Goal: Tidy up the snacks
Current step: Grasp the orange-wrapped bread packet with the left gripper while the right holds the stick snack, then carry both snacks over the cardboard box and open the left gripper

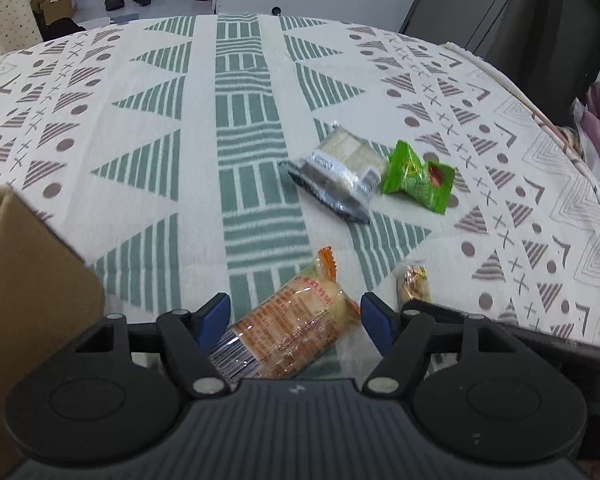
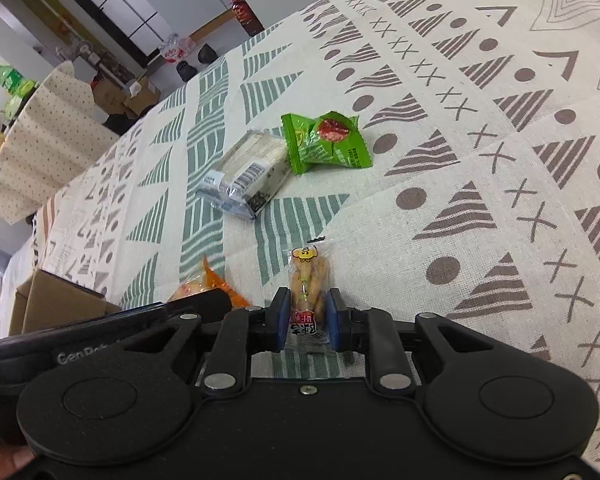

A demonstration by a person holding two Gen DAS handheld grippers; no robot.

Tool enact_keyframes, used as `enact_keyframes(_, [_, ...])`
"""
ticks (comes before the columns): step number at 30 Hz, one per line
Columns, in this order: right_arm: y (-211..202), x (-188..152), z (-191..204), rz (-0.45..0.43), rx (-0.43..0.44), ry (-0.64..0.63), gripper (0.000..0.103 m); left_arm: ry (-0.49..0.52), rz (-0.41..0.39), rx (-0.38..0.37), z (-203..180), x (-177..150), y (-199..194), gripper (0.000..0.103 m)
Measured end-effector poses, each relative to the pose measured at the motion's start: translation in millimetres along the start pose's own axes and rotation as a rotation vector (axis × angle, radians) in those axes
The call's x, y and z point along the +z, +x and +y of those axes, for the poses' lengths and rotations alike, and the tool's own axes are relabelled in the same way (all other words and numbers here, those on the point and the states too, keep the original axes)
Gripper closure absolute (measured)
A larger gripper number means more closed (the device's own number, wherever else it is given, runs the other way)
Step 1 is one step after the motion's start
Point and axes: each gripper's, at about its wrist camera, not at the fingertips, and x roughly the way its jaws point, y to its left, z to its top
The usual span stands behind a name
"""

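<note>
Right claw (image 2: 307,318) pinching small snack packet (image 2: 309,280), long axis pointing away.

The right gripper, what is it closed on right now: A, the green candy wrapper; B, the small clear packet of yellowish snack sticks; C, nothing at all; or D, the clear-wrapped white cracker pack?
B: in the right wrist view the right gripper has its blue fingers pressed against both sides of the small clear packet of yellowish snack sticks, while the other snacks lie farther off on the patterned cloth.
</note>
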Motion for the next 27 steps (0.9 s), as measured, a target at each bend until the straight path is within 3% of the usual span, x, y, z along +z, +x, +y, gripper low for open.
enact_keyframes(7, [-5,-1,-1,0.011,0.002,0.007,0.082,-0.013,0.004,-0.021,0,-12,-14,0.031])
enact_keyframes(14, [-8,-6,4,0.031,0.004,-0.026,0.084,0.009,0.038,0.041,1,-25,-9,0.032])
enact_keyframes(17, [-9,-8,6,0.045,0.032,-0.024,0.085,-0.014,0.026,0.073,2,-27,-9,0.05])
enact_keyframes(18, [-9,-8,7,0.044,0.042,-0.026,0.085,-0.017,0.026,0.078,2,-26,-9,0.065])
enact_keyframes(19, [-11,-8,8,0.04,0.05,-0.026,0.085,-0.023,0.029,0.081,2,-25,-9,0.069])
enact_keyframes(27, [-22,0,20,-0.005,0.131,-0.015,0.085,-0.046,-0.046,0.081,2,-11,-41,0.069])
